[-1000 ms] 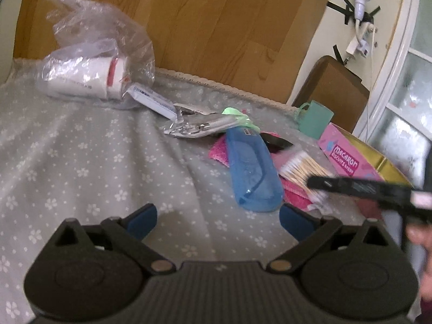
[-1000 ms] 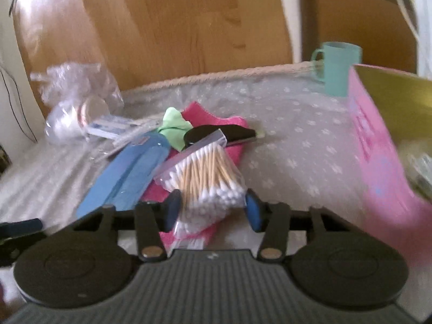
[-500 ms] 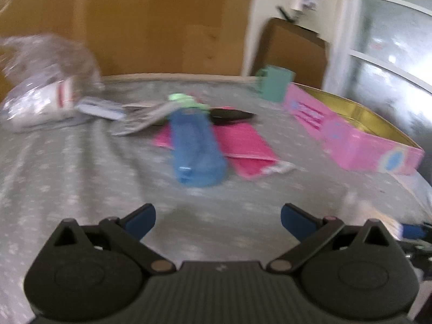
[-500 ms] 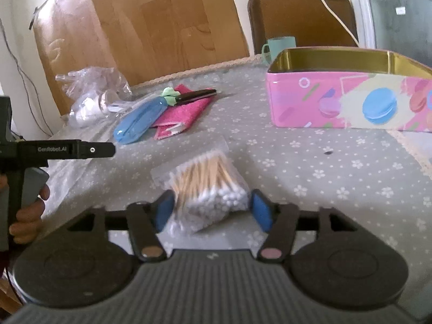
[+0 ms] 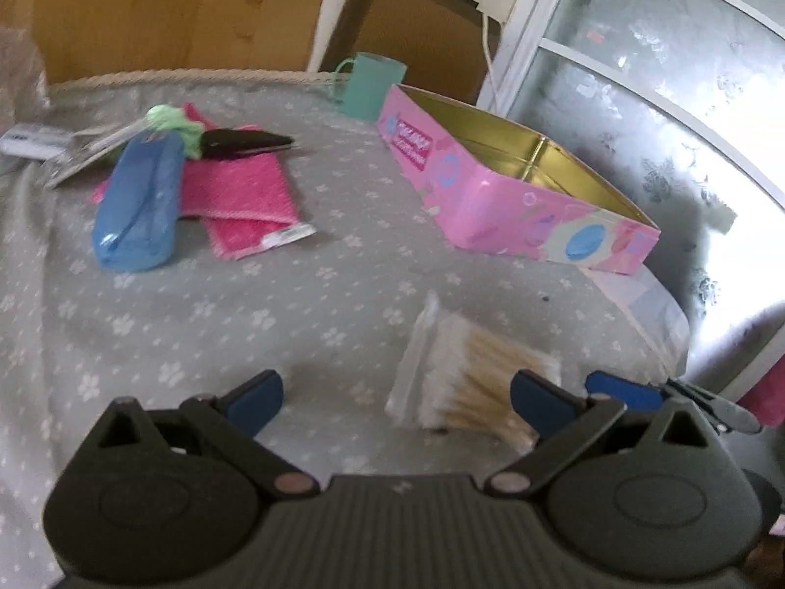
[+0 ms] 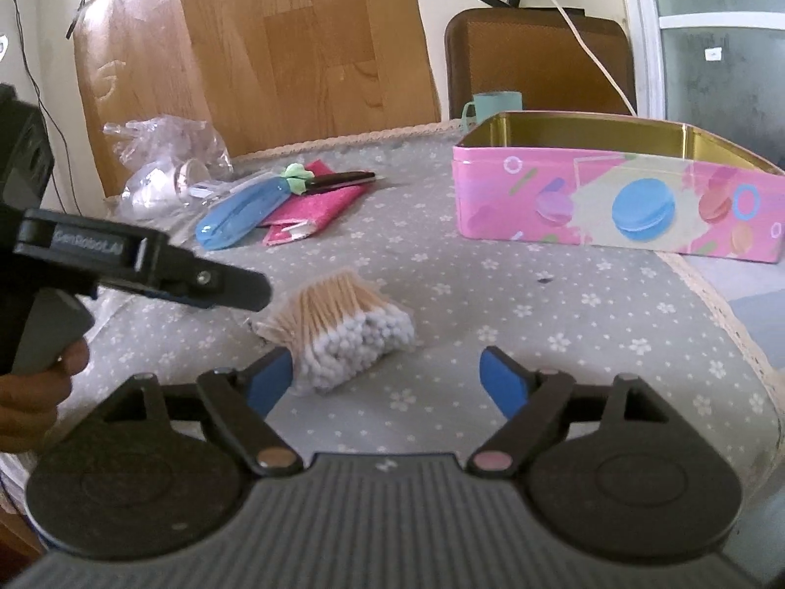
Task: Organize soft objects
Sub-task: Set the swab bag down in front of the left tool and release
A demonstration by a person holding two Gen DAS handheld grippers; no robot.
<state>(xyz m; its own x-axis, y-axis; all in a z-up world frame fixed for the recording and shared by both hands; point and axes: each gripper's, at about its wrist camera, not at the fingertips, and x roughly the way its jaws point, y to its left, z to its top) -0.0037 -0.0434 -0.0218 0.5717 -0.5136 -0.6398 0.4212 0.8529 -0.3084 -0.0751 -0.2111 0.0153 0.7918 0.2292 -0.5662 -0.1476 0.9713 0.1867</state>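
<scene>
A clear bag of cotton swabs (image 6: 343,329) lies on the grey flowered cloth in front of the pink tin (image 6: 613,201). My right gripper (image 6: 387,383) is just behind it, and its jaws are opening. The bag rests by the left finger and neither pad presses on it. In the left wrist view the same bag (image 5: 466,373) lies ahead of my left gripper (image 5: 397,400), near its right finger. That gripper stands wide open and holds nothing. Its body (image 6: 147,265) shows at the left of the right wrist view.
A blue pouch (image 5: 137,206), a pink cloth (image 5: 240,191), a green item (image 5: 171,120) and a black item (image 5: 245,140) are piled at the far left. The open pink tin (image 5: 515,196) has a teal mug (image 5: 373,86) behind it. A crumpled plastic bag (image 6: 167,162) is at the back.
My right gripper carried the swab bag from the pile to the near table by the tin and spread its jaws off it. My left gripper swung right towards the bag.
</scene>
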